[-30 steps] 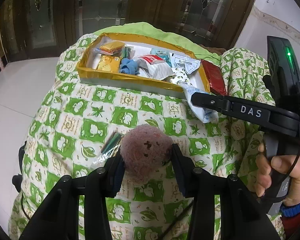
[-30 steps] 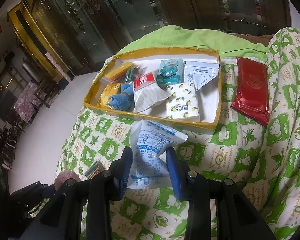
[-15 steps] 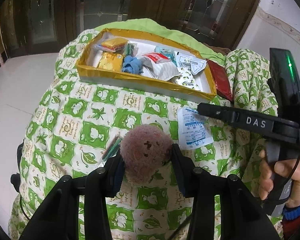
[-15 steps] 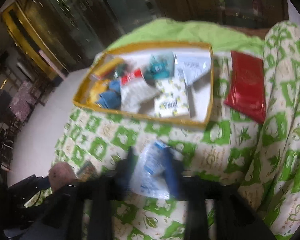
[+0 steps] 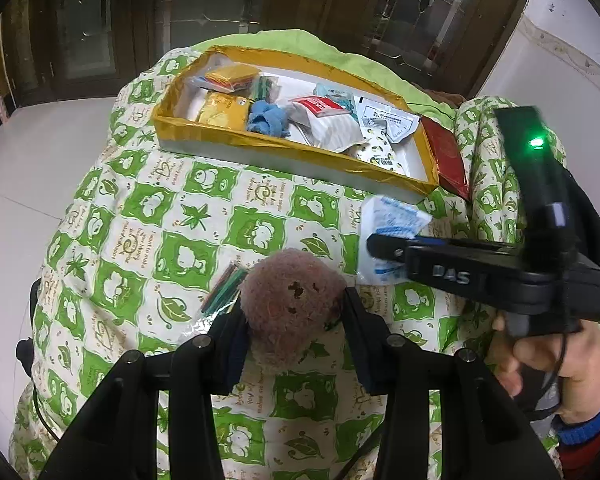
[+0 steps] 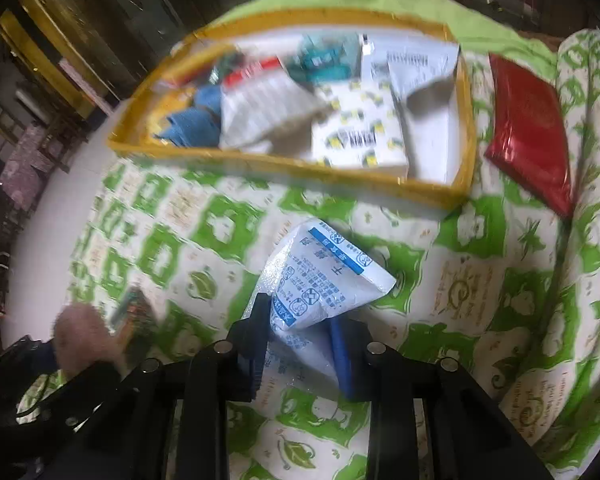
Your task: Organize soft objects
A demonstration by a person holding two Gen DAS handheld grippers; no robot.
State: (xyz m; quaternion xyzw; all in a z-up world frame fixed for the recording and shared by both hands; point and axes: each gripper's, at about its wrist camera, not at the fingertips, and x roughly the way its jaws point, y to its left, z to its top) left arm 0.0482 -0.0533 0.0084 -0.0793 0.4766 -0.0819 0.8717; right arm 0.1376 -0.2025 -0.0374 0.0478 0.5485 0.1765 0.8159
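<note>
Right hand-held gripper [image 6: 300, 344] lowered, jaws closing | white pouch [image 6: 324, 280] pinched btwn pads

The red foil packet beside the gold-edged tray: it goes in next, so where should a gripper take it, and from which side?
The flat red foil packet lies on the green-and-white patterned quilt, just right of the gold-edged tray. Probably come from above over its near end and pinch across the narrow width. It lies flat, and the soft quilt should let the fingers sink past its edges.

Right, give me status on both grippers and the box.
Left gripper shut on fuzzy pink plush ball. Right gripper jaws just closing, pinching white-and-blue plastic packet on the quilt. Gold-rimmed box ahead, crowded; nothing blocking.
</note>
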